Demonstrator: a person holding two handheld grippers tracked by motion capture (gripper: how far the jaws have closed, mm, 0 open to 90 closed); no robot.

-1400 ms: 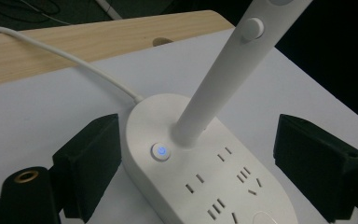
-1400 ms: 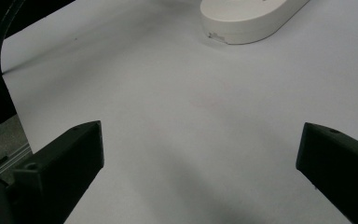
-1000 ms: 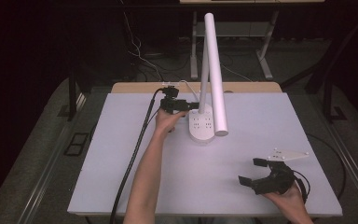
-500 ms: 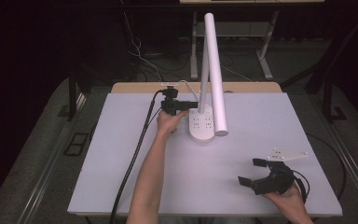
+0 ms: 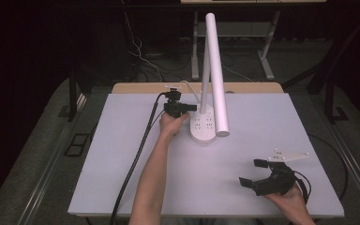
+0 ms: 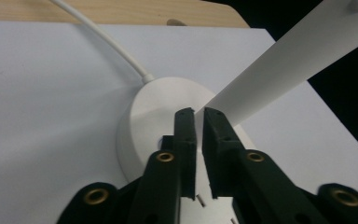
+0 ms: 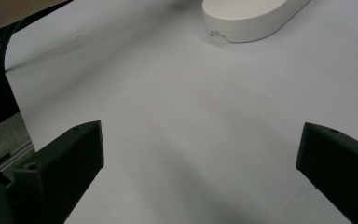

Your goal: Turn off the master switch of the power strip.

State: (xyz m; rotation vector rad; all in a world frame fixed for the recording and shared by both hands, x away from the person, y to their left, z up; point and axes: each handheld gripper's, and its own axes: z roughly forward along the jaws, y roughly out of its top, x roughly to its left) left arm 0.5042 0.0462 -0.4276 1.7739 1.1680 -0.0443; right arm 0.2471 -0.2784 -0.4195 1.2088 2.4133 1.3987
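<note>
White plastic, smooth and hard all over: that is what I read in the desk lamp (image 5: 209, 119) standing at the far middle of the table (image 5: 122, 187), its oval base (image 6: 154, 116) flat on the surface and its long tube head (image 5: 215, 70) leaning up and away. My left gripper (image 5: 192, 108) sits at the base's left edge, by the foot of the stem. Its jaws have just been closing and now stand almost together, a thin slit between them and nothing clamped there that I can see; in the left gripper view the tips hover over the top of the base. My right gripper (image 5: 258, 174) rests in the hand at the near right corner, jaws spread wide and empty, well apart from the lamp.

I judge the base to be the weighted part, stiff and slippery, with the tall head making the whole thing top-heavy. I would take hold low on the stem, where the jaws can span it, not on the broad base or the tube.
</note>
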